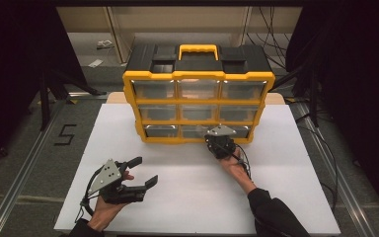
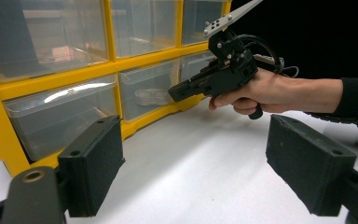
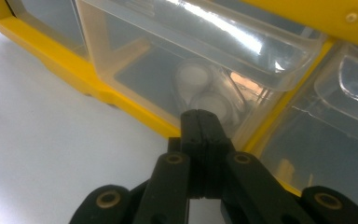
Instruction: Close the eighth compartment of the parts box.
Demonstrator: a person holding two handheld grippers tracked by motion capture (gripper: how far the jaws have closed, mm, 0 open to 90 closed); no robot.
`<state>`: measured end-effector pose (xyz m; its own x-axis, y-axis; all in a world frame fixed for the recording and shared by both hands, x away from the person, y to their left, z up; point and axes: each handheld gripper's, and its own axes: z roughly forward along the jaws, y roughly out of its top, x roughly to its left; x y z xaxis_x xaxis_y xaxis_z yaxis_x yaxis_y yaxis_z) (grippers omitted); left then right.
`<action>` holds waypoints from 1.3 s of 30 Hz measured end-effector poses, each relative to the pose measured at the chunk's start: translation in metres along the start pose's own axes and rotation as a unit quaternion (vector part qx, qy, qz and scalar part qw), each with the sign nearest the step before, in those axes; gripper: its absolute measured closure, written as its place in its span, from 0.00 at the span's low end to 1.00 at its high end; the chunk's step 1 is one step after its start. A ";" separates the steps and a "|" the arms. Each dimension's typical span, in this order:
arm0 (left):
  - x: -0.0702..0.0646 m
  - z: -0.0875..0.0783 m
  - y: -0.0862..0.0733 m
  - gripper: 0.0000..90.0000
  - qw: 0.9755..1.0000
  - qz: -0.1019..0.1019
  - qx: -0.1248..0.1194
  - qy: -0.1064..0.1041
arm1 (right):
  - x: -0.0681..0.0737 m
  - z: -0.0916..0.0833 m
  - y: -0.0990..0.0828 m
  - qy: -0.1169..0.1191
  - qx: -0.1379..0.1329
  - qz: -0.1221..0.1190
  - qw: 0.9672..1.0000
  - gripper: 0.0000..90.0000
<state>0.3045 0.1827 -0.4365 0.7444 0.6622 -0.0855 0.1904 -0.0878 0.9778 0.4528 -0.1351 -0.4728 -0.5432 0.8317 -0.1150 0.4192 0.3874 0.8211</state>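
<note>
High view: yellow drawer cabinet [image 1: 198, 101] stands at far side of white table [image 1: 192, 197]. Right gripper [image 1: 219, 146] at bottom row, tip against front of middle drawer [image 1: 196, 131]; jaws pressed together, nothing between them. Right gripper view: clear drawer [image 3: 200, 70] shut, two small round white things [image 3: 200, 91] inside, maybe caps, hard to tell through plastic. Left gripper [image 1: 145, 172] low over table, well apart from cabinet, jaws spread wide, empty.

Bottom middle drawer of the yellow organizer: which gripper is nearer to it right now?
Right. The right gripper, jaws shut, is right at the front of the bottom middle drawer. The left gripper, jaws open, sits well back on the white table.
</note>
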 end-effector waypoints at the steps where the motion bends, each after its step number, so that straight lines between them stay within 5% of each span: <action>1: 0.000 0.000 0.000 0.21 1.000 0.000 0.000 0.000 | 0.000 0.000 0.000 0.000 -0.001 0.000 1.000 1.00; 39: -0.001 0.000 -0.001 0.21 1.000 0.003 0.003 -0.002 | -0.001 0.005 0.000 -0.009 0.002 0.022 1.000 1.00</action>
<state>0.3033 0.1820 -0.4372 0.7484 0.6582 -0.0813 0.1899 -0.0952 0.9772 0.4566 -0.1337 -0.4756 -0.5113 0.8549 -0.0877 0.4460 0.3512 0.8233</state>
